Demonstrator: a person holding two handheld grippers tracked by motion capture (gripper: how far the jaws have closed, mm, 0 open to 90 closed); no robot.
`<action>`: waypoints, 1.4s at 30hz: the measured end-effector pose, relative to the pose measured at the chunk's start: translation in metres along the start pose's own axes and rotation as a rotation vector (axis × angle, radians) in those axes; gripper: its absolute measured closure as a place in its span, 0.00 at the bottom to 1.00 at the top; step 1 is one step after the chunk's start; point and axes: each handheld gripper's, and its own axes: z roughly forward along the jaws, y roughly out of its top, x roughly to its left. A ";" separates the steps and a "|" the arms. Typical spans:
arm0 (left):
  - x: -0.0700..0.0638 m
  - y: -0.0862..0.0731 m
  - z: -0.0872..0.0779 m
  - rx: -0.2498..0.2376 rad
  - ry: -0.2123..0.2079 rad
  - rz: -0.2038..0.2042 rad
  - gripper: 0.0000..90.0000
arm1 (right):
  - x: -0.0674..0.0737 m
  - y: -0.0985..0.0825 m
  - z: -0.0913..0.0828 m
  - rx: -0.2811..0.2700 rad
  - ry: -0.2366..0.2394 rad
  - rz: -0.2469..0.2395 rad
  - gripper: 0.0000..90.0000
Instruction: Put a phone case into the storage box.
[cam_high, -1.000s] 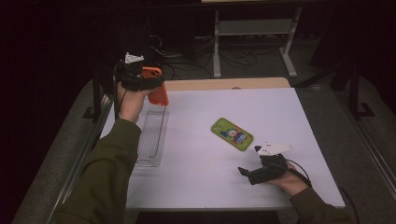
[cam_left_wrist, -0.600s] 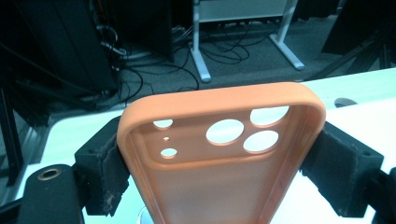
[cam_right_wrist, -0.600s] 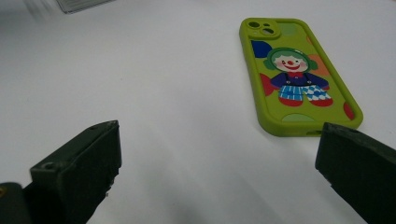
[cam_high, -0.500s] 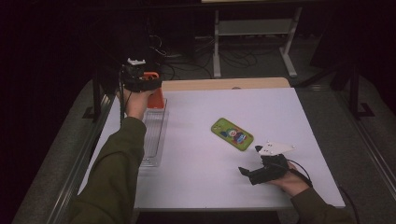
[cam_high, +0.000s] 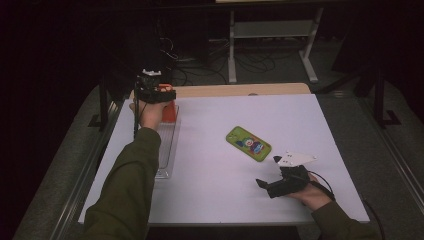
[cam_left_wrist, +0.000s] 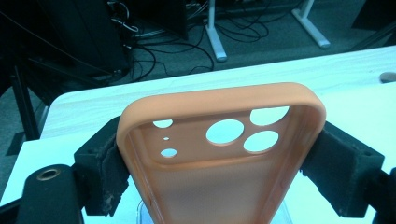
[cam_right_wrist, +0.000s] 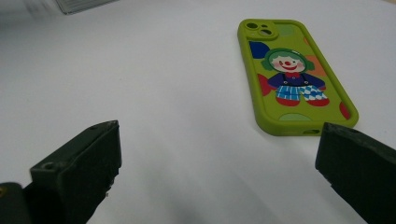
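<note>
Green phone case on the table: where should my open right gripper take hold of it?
Grip the green phone case across its two long edges, near the bottom end facing the right gripper. It lies flat, picture up, so come in low from that end, one jaw on each side.

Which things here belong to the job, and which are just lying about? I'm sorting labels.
In the job:
- orange phone case, clamped in the left tool
- clear tray below it

Lying about:
- green clown phone case
- right tool, open, resting on the table
</note>
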 end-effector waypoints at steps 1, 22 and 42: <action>0.000 -0.002 0.002 -0.001 0.001 -0.011 0.18 | 0.000 0.000 0.000 -0.001 0.000 -0.001 0.00; 0.005 -0.007 0.017 0.001 -0.004 0.004 0.15 | -0.001 0.000 0.000 -0.003 -0.001 -0.005 0.00; 0.018 -0.003 -0.007 -0.006 -0.087 0.006 0.01 | -0.003 0.003 0.003 -0.008 -0.004 0.007 0.00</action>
